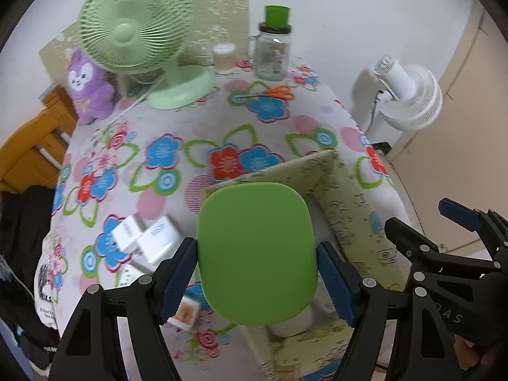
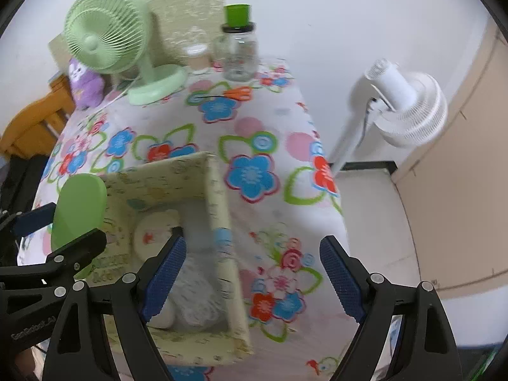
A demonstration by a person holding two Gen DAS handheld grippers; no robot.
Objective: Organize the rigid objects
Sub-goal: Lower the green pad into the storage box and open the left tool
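Observation:
My left gripper (image 1: 257, 273) is shut on a flat green lid with rounded corners (image 1: 257, 254); the blue pads press on its two sides. It hangs over the near left part of an open patterned box (image 1: 346, 190) on the flowered tablecloth. A white round item (image 2: 155, 231) and a pale bundle (image 2: 197, 304) lie inside the box (image 2: 219, 222). My right gripper (image 2: 250, 273) is open above the box's right wall, with nothing held between its pads. The green lid (image 2: 79, 206) and the left gripper (image 2: 60, 231) show at the left of the right wrist view.
Small white boxes (image 1: 149, 238) and a card pack (image 1: 187, 312) lie left of the box. At the back stand a green fan (image 1: 136, 25), a purple plush (image 1: 89, 85), a jar with a green cup (image 1: 273, 54) and orange scissors (image 1: 276, 93). A white fan (image 2: 409, 108) stands on the floor beyond the table's right edge.

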